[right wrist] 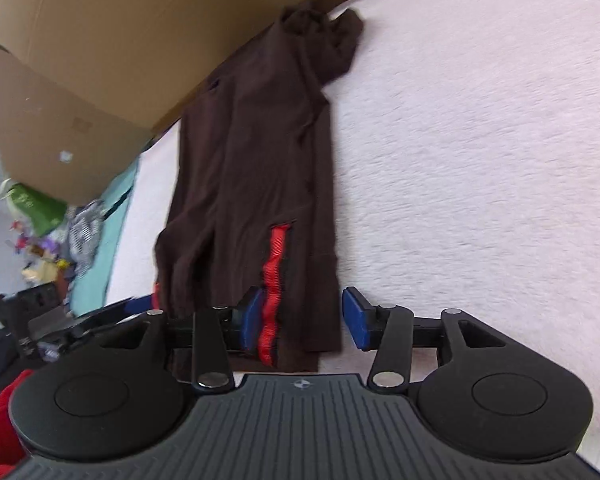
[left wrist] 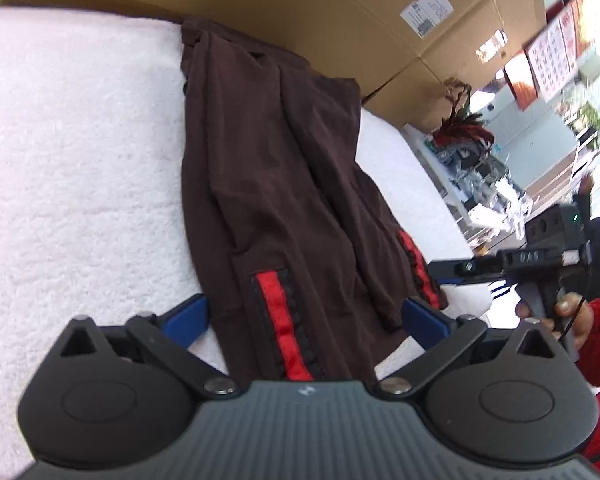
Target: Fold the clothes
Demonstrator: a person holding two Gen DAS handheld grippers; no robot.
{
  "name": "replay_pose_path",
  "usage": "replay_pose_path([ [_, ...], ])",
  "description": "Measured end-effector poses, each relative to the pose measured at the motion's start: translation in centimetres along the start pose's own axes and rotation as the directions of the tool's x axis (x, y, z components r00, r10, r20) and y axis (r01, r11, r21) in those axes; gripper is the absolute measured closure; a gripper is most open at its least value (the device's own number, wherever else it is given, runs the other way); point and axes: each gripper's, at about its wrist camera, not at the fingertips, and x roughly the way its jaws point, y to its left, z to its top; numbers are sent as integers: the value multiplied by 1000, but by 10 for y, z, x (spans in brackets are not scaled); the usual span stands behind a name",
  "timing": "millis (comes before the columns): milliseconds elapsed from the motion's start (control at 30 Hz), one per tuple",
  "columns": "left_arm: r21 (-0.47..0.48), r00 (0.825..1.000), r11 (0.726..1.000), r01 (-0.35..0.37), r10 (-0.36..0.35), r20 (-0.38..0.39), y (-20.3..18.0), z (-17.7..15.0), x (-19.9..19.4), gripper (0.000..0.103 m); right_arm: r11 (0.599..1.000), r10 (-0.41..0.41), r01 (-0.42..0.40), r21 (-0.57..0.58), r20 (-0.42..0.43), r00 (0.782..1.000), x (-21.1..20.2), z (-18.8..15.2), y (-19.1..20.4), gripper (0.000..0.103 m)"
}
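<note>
A dark brown garment [left wrist: 276,184] with red stripes edged in black lies folded into a long strip on a white fluffy cover [left wrist: 80,168]. My left gripper [left wrist: 306,316] stands open wide at the strip's near end, with the hem and a red stripe [left wrist: 280,320] between its blue pads. My right gripper [right wrist: 304,317] is open over the same end. Its left pad [right wrist: 252,316] sits beside the red stripe [right wrist: 272,292] and its right pad is clear of the cloth. Each wrist view shows the other gripper close by: right gripper [left wrist: 448,274], left gripper [right wrist: 140,304].
Large cardboard boxes [left wrist: 300,12] stand along the far edge, touching the garment's far end [right wrist: 316,24]. A hand [left wrist: 572,316] in a red sleeve holds the right gripper. A teal cloth [right wrist: 100,240] and clutter lie beyond the cover's left edge. Shelves with items [left wrist: 472,160] stand at right.
</note>
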Motion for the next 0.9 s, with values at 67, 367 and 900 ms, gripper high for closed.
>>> replay_pose_path([
  [67, -43, 1000, 999, 26, -26, 2, 6, 4, -2, 2, 999, 40, -41, -10, -24, 999, 6, 4, 1, 54],
  [367, -48, 1000, 999, 3, -3, 0, -8, 0, 5, 5, 999, 54, -54, 0, -128, 990, 5, 9, -1, 58],
  [900, -55, 997, 998, -17, 21, 75, -16, 9, 27, 9, 988, 143, -140, 70, -41, 989, 31, 16, -5, 81],
])
